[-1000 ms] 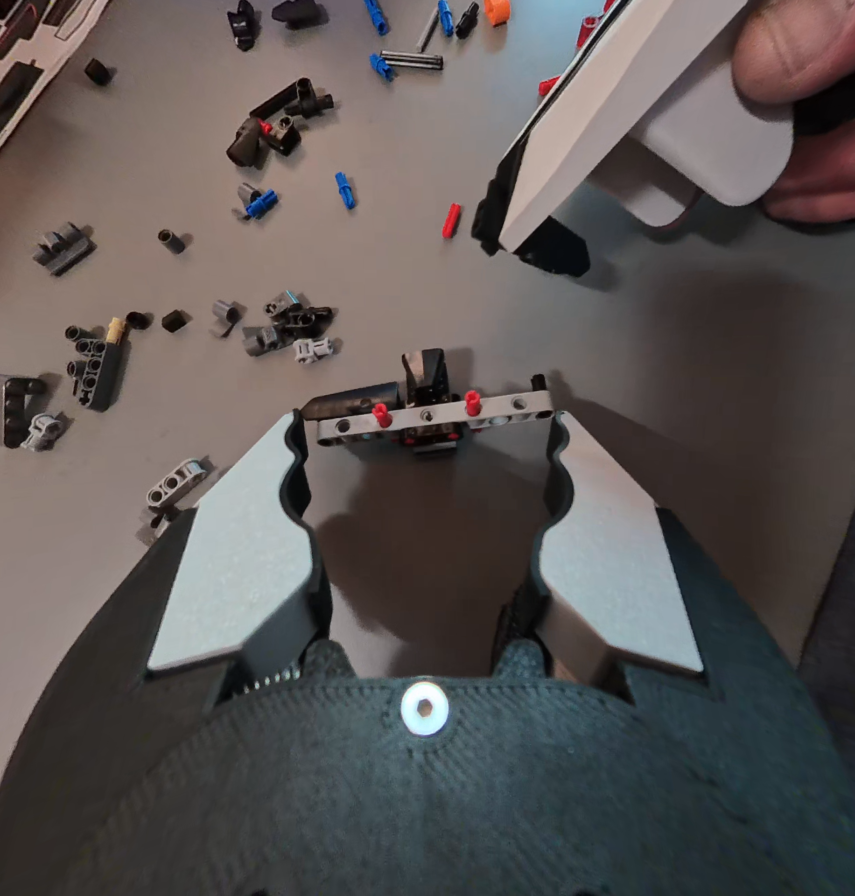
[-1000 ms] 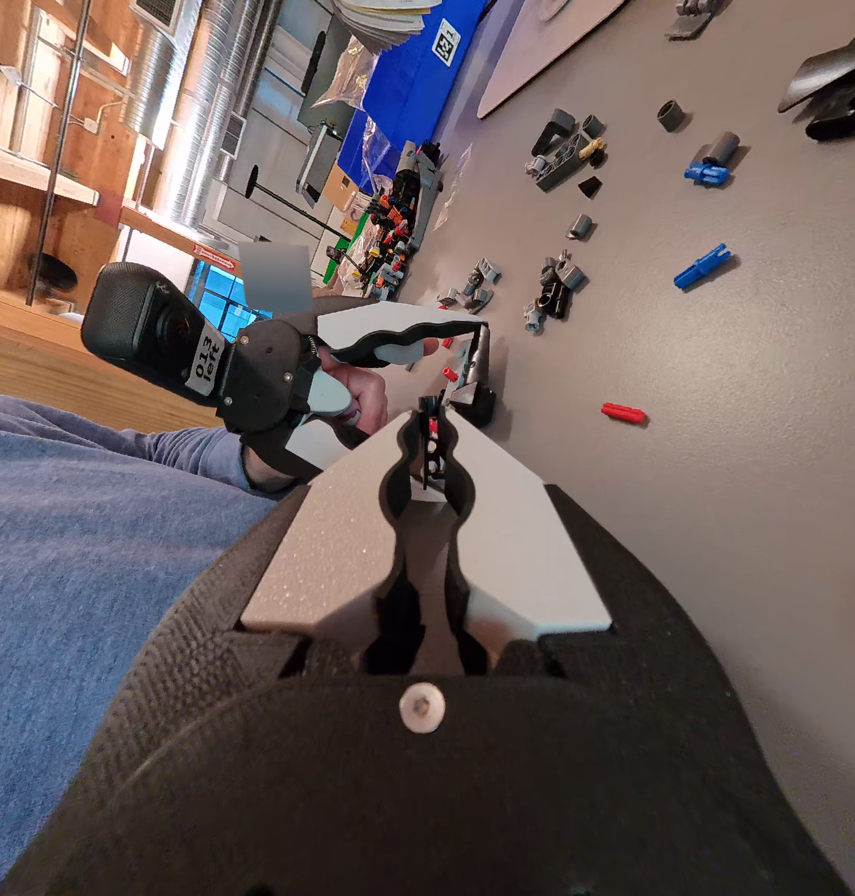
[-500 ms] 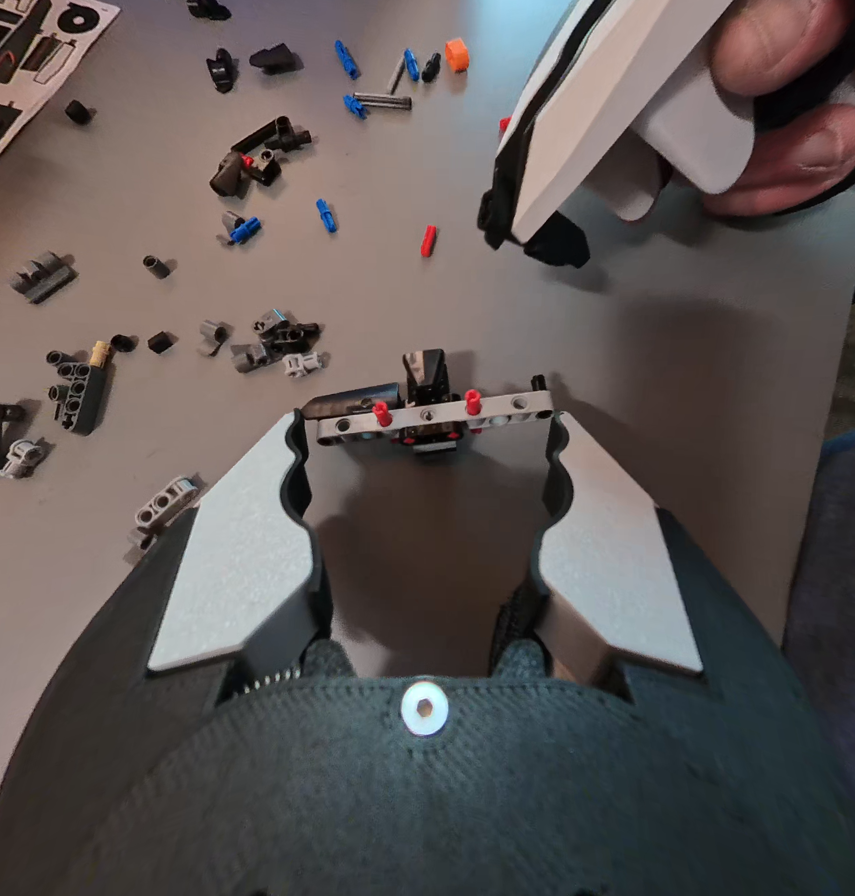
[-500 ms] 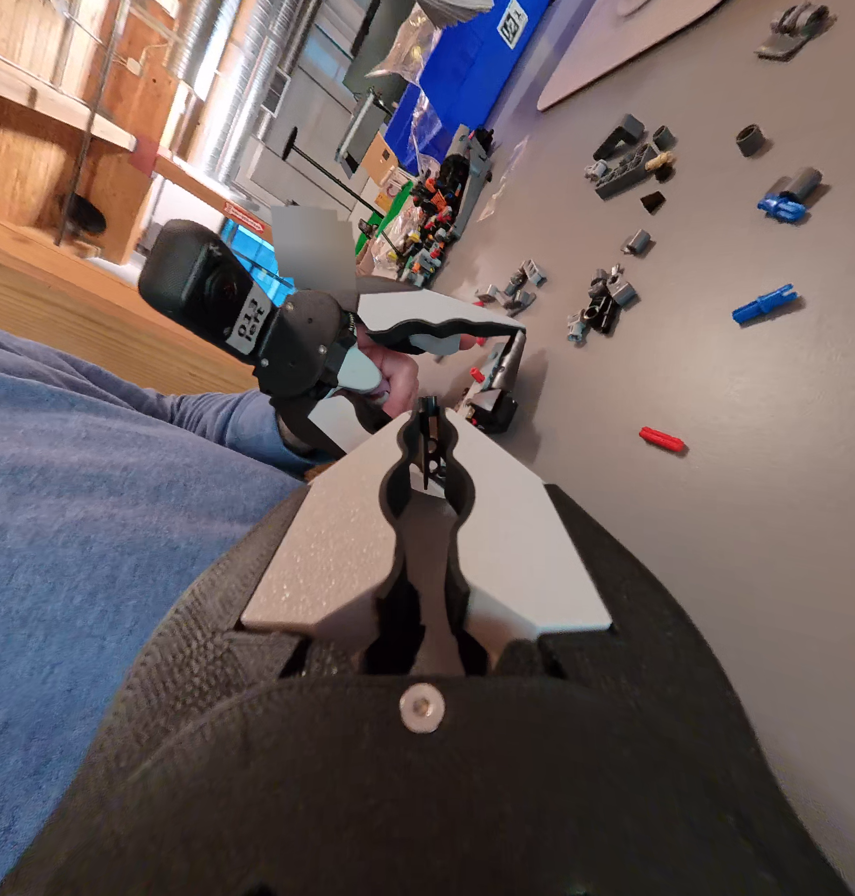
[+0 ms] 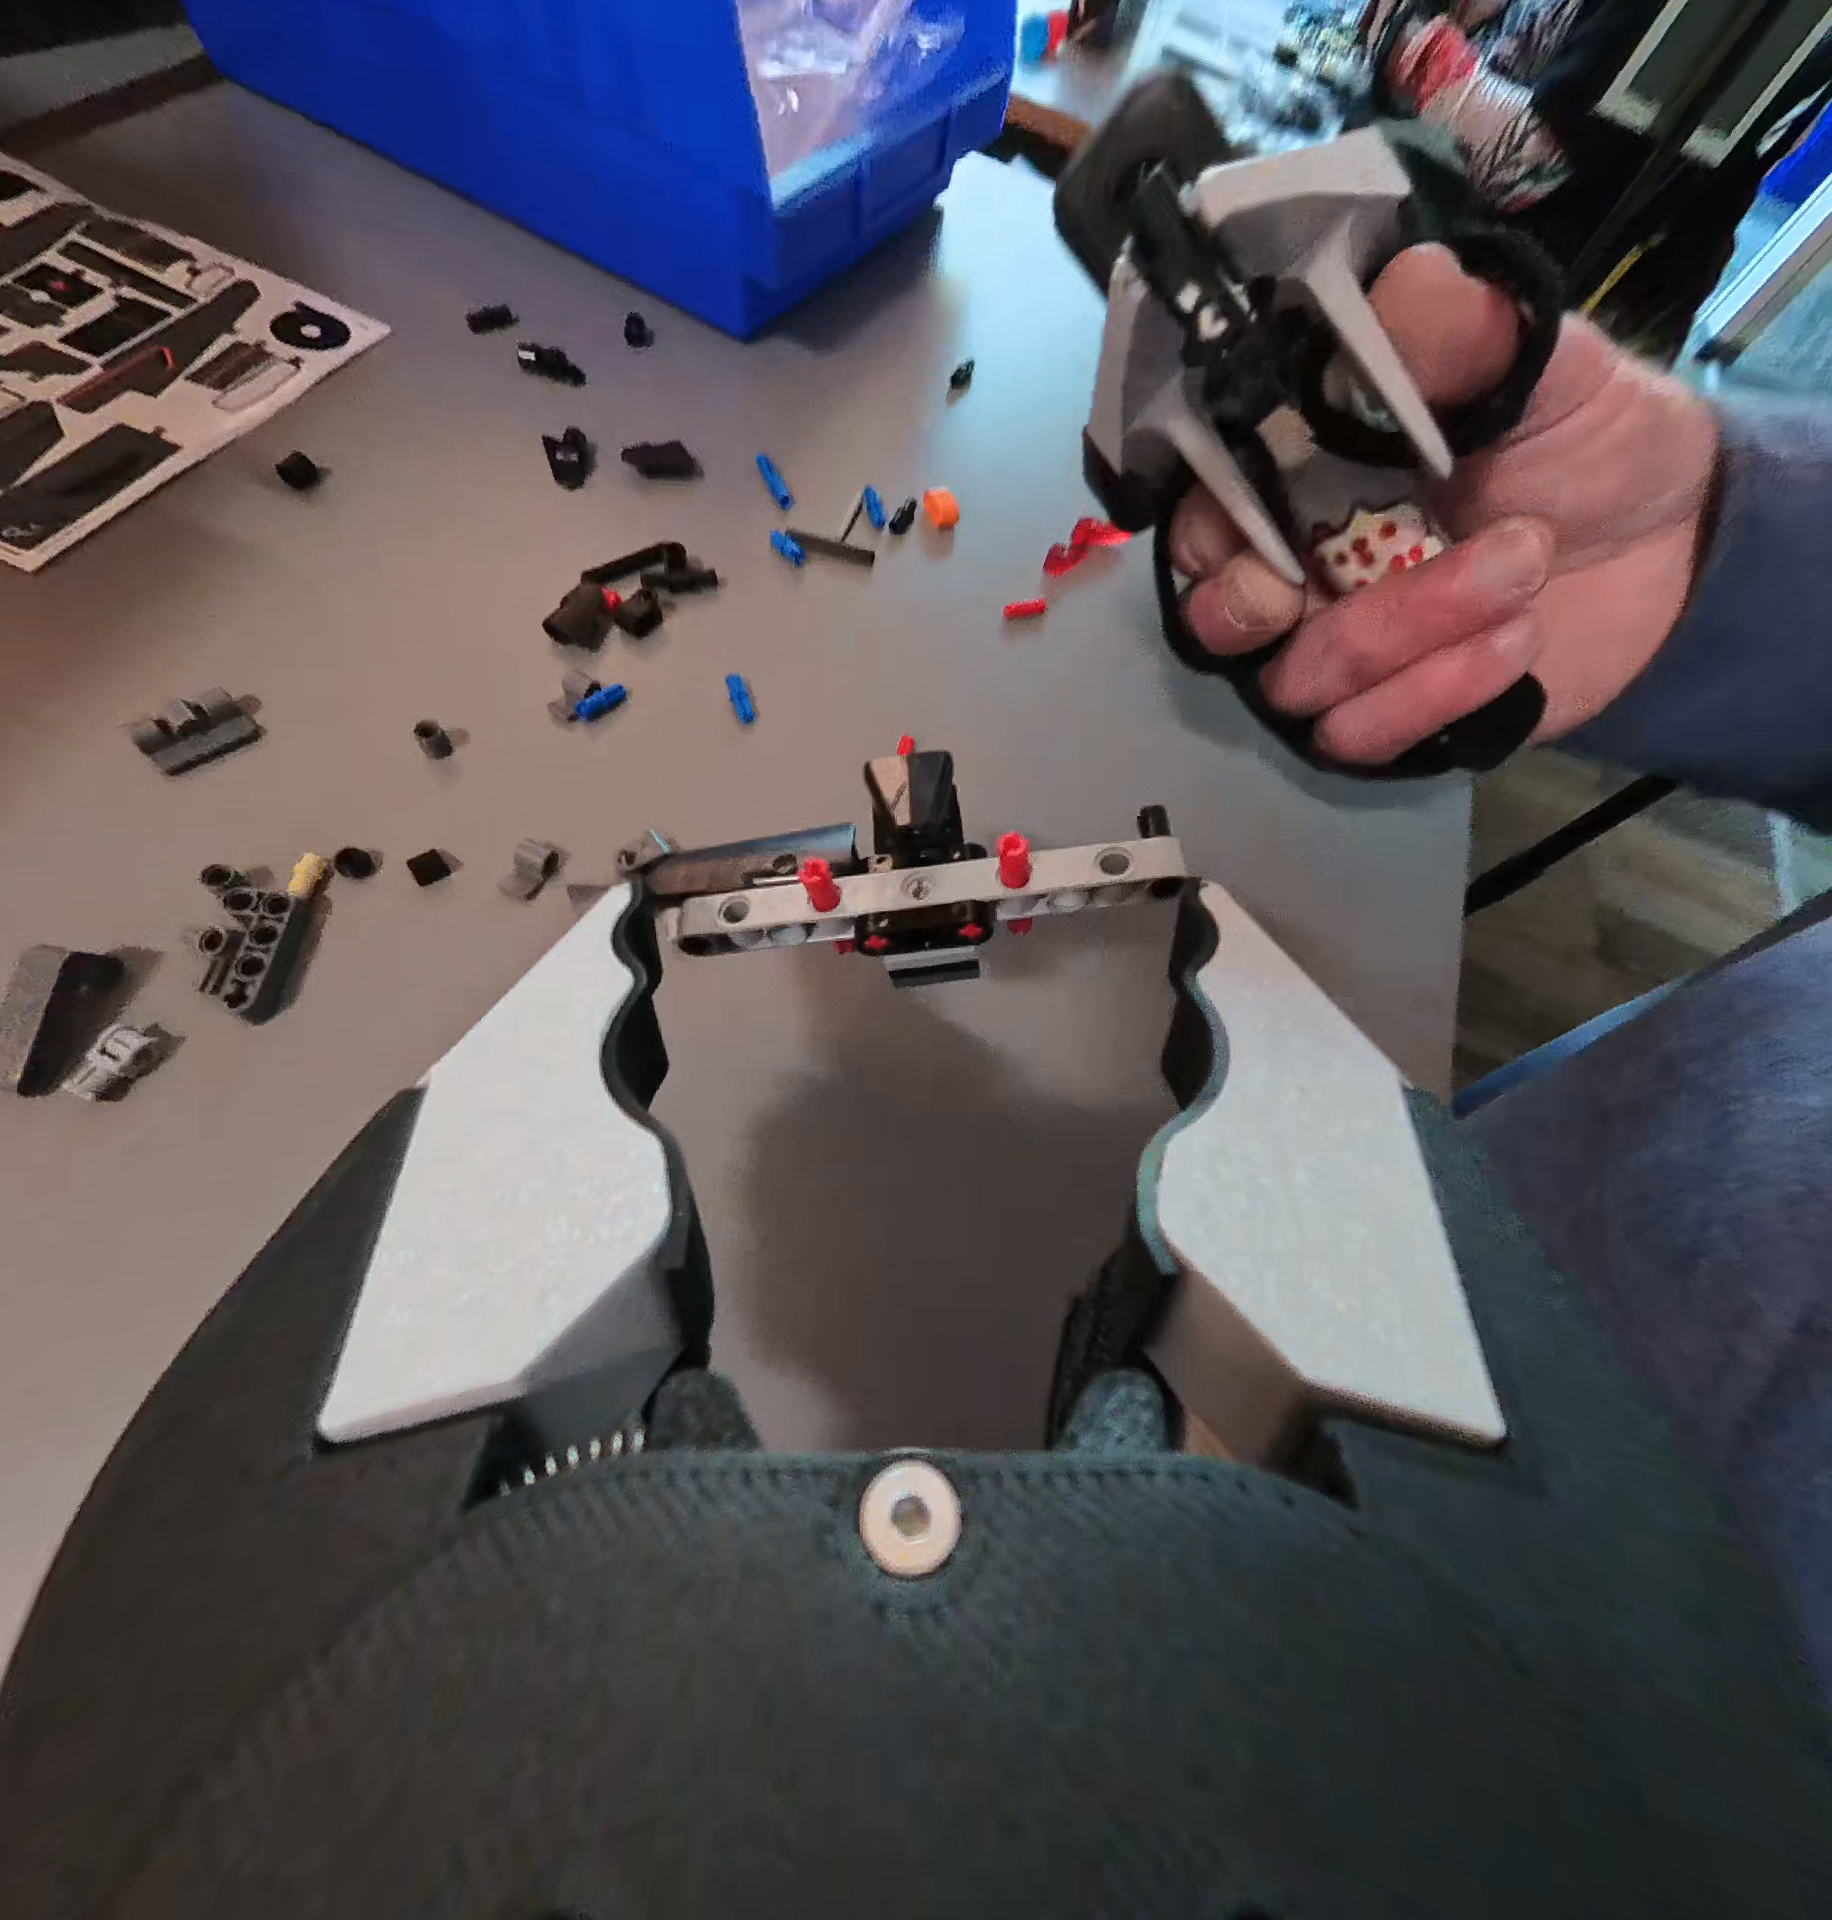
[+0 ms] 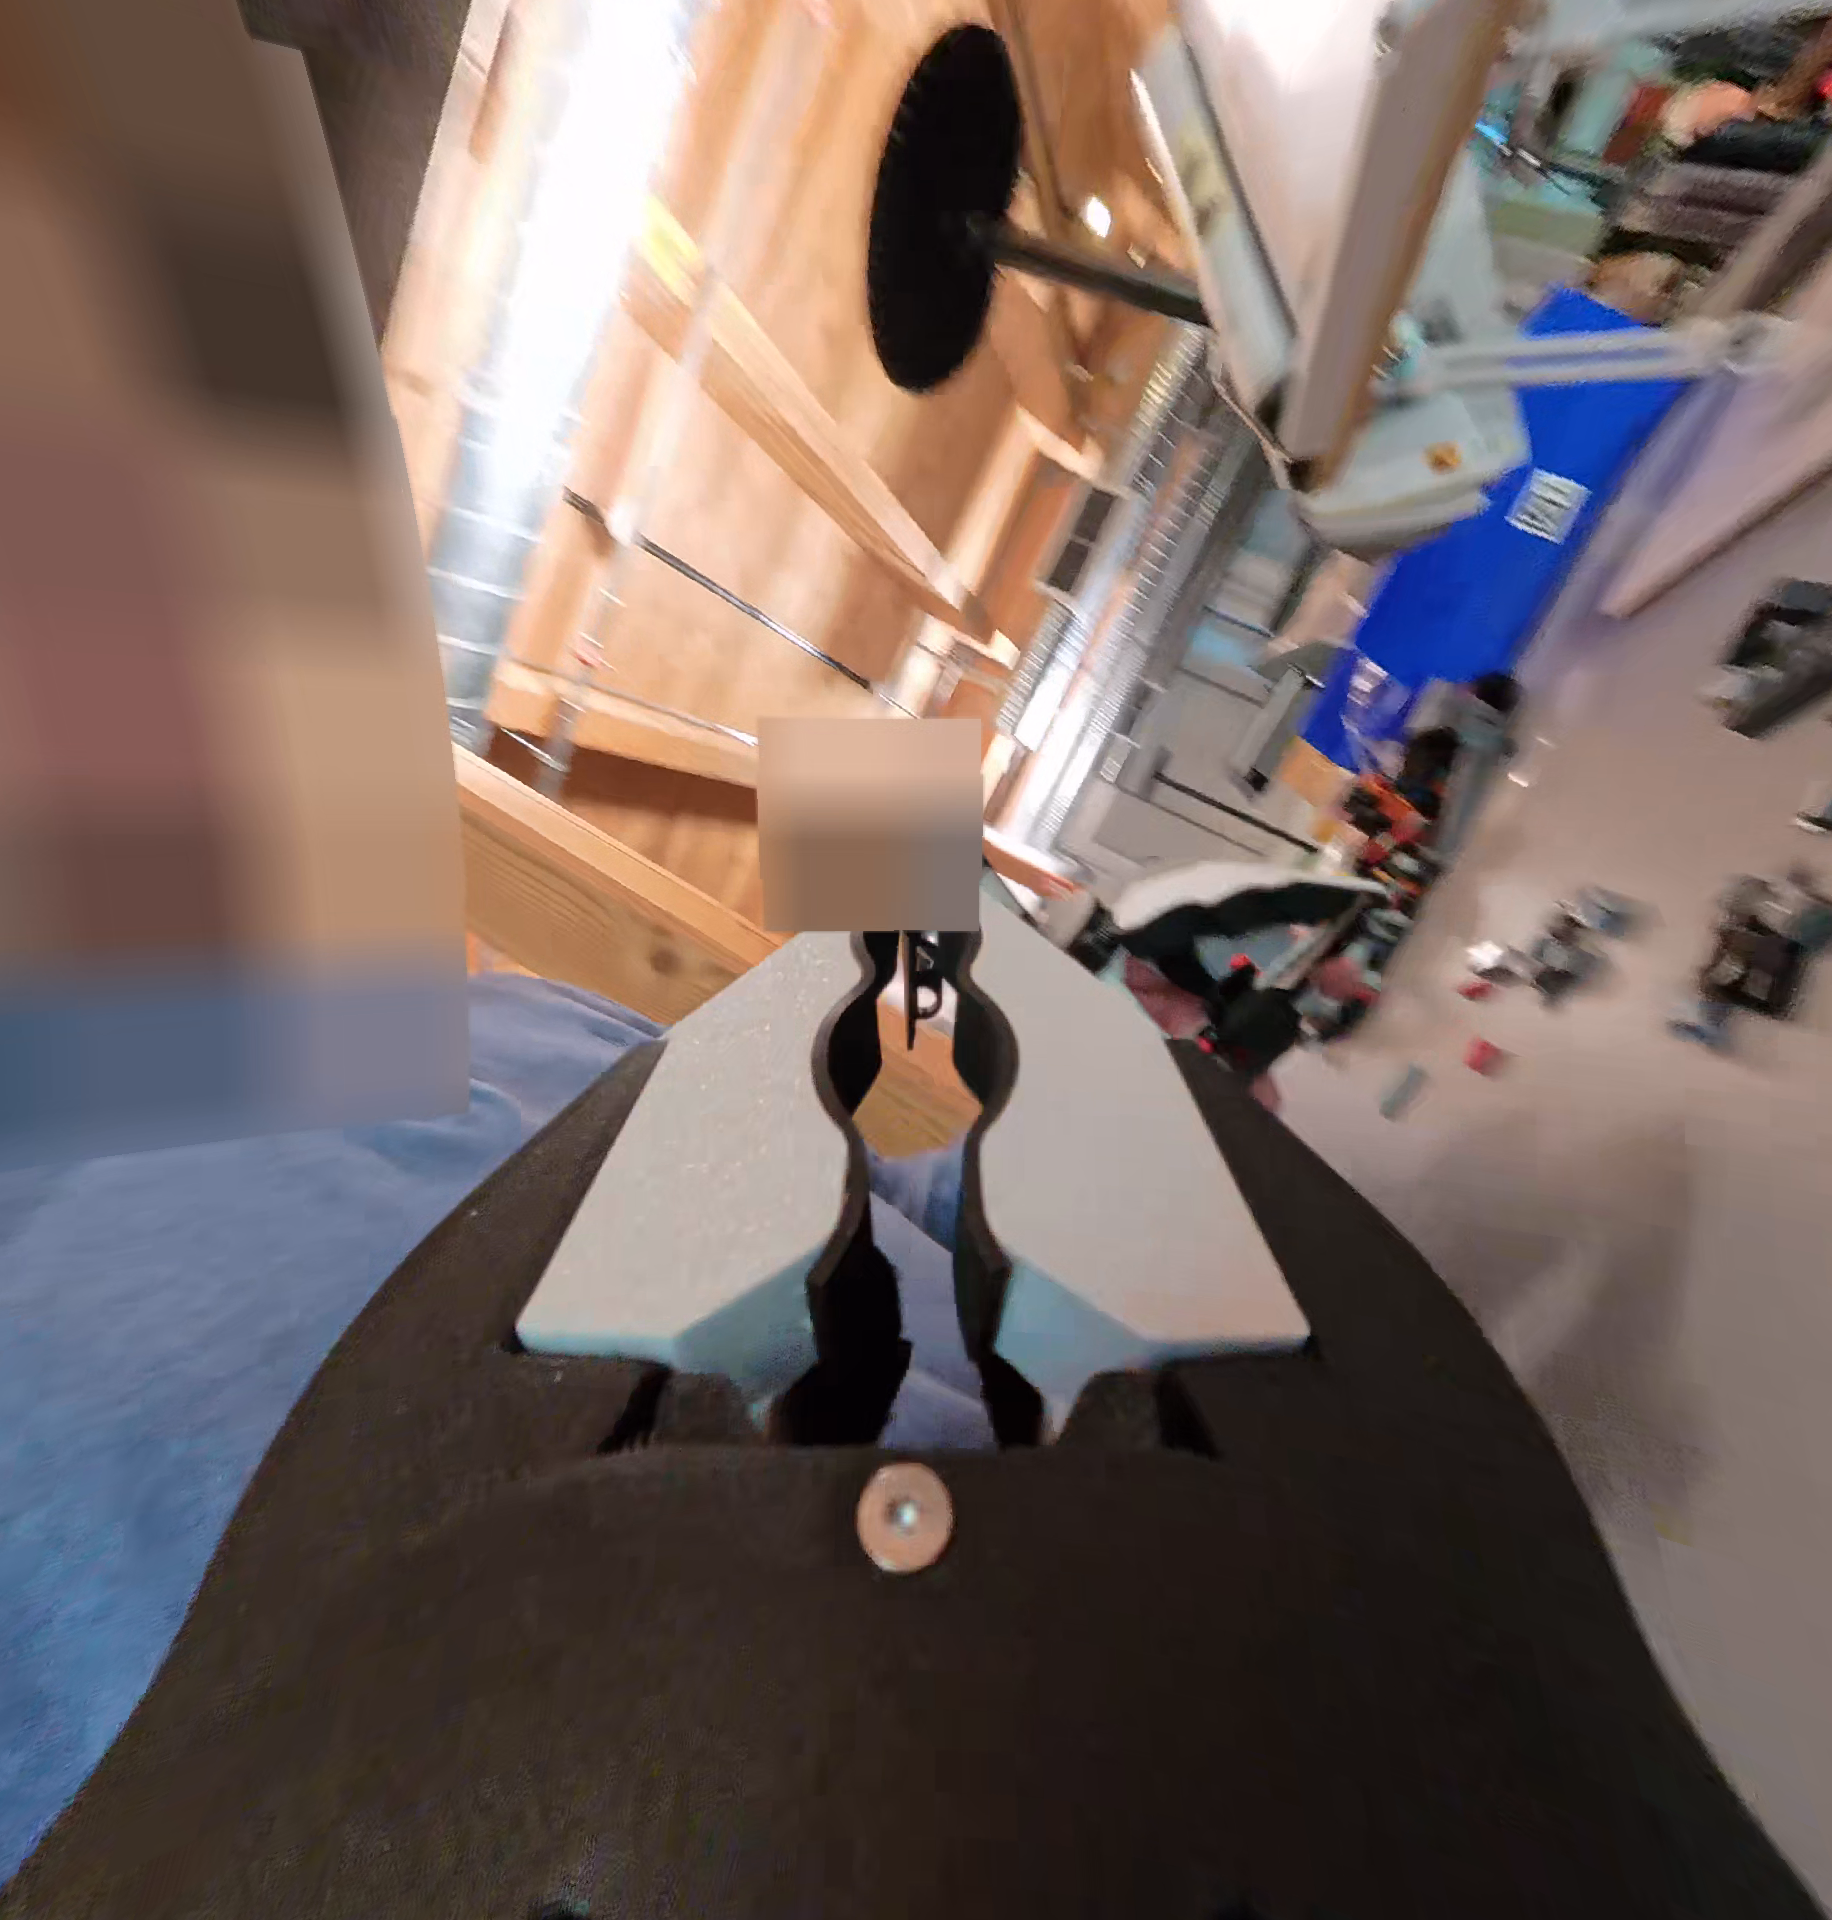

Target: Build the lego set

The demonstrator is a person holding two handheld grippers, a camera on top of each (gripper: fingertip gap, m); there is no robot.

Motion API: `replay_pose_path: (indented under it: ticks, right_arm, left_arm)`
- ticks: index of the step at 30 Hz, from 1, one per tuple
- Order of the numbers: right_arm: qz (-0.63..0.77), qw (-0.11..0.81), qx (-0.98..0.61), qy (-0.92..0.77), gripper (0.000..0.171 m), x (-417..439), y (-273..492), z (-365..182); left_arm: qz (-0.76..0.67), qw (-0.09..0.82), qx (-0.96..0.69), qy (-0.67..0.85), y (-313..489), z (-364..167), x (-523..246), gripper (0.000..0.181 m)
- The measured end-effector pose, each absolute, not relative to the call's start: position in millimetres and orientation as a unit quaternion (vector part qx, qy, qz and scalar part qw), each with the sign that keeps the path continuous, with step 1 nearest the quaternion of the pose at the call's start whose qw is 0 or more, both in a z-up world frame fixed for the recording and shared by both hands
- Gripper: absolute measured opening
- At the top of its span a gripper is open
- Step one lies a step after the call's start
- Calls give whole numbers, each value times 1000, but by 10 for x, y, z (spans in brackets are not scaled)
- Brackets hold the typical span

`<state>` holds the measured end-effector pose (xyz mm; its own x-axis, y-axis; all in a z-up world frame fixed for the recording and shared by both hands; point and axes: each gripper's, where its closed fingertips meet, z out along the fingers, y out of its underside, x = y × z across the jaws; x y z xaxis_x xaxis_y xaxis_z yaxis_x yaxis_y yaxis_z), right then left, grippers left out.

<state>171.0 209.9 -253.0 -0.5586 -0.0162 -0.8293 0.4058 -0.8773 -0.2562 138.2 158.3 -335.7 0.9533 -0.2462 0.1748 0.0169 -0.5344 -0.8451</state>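
My left gripper (image 5: 917,914) clamps the lego assembly (image 5: 927,896) by its two ends, jaws wide; its grey beam runs crosswise between my fingertips, above the grey table (image 5: 268,644); red pins and a black block point up. My right gripper (image 6: 914,971), lifted, pinches a thin black piece (image 6: 922,992), jaws narrow. Only the left view shows loose parts (image 5: 621,603), sticker sheet (image 5: 101,343), blue bin (image 5: 621,135).
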Motion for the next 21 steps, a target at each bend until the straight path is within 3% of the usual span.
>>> replay_pose_path:
  ticks: [21]
  right_arm:
    - [-893,118,392,188,3,1726,1883,-2274]
  left_arm:
    - [-231,536,-811,43,1455,-2858,1460,97]
